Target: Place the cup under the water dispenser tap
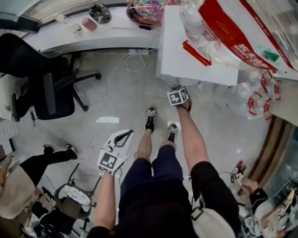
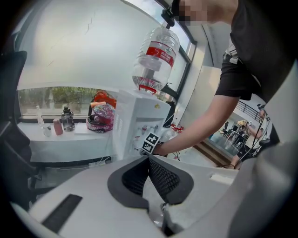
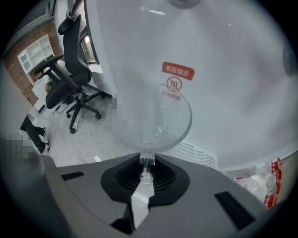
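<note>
A clear plastic cup [image 3: 153, 116] hangs by its rim in my right gripper [image 3: 146, 163], whose jaws are shut on its wall. It is held close to the white front of the water dispenser [image 3: 223, 69], just below a red warning label [image 3: 177, 71] and above the drip grille [image 3: 194, 154]. In the head view only the right gripper's marker cube [image 1: 178, 96] shows, at the edge of the dispenser's top [image 1: 195, 56]; the cup is hidden there. My left gripper [image 2: 149, 160] is shut and holds nothing. It hangs low at the left [image 1: 123, 136], pointing towards the dispenser [image 2: 137, 116] and its bottle [image 2: 156, 56].
A black office chair [image 1: 51, 88] stands left of the dispenser. Behind it runs a counter [image 1: 93, 35] with a helmet [image 1: 145, 11] and bottles. A cable [image 1: 91, 109] trails on the floor. Plastic bags [image 1: 260, 93] lie at the right. A stool [image 1: 72, 200] and another person's legs [image 1: 44, 158] are at lower left.
</note>
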Demonstrator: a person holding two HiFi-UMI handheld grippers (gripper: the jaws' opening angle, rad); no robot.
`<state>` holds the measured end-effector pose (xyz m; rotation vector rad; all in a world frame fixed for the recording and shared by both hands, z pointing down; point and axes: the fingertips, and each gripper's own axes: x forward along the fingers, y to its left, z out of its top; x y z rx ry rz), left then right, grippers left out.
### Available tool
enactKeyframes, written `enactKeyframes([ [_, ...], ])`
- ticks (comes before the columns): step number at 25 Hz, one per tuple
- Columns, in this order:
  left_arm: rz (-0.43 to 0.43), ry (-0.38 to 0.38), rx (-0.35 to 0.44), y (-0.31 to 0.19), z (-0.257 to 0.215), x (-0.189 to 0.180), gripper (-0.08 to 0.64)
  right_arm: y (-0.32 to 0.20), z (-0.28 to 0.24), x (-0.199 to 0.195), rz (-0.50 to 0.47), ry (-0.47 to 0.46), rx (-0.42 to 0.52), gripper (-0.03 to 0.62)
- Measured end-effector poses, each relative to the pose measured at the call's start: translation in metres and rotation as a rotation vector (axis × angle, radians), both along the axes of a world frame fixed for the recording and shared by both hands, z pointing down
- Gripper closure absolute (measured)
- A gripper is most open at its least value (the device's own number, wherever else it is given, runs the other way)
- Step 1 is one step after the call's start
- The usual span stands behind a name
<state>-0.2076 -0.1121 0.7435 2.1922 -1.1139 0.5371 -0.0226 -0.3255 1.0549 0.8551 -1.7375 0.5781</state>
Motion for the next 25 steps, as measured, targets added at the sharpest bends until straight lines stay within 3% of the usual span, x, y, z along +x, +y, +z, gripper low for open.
enactKeyframes([
  [14,-0.015,0.014,0.012,0.004,-0.004,0.016,0.56,0.001,-0.004,0.004,-0.012,0.05,0.009,0.574],
  [25,-0.023,0.027,0.024,-0.006,-0.004,0.023,0.56,-0.005,-0.015,0.009,-0.019,0.031,0.054,0.481],
])
